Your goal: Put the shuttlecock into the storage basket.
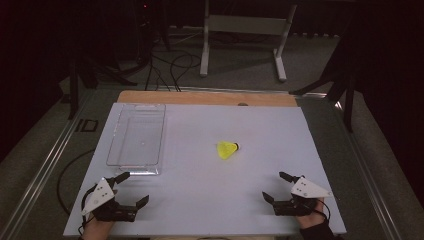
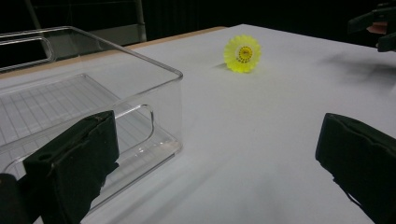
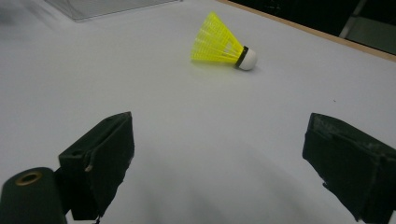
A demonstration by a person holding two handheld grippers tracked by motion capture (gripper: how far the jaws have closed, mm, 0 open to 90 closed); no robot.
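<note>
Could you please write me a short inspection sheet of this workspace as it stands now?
Surface: white board on a wooden table, no spills seen.
Job's things: yellow shuttlecock lying on its side mid-board, white cork toward the far right; clear plastic bin at the left, nothing seen inside.
Clutter: nothing seen.
Grippers: left tool open near the bin's near end; right tool open at the near right; both hold nothing.
Cables: black cable looping off the board's left edge; more cables on the floor beyond.
Surroundings: dark room, white frame legs behind.
</note>
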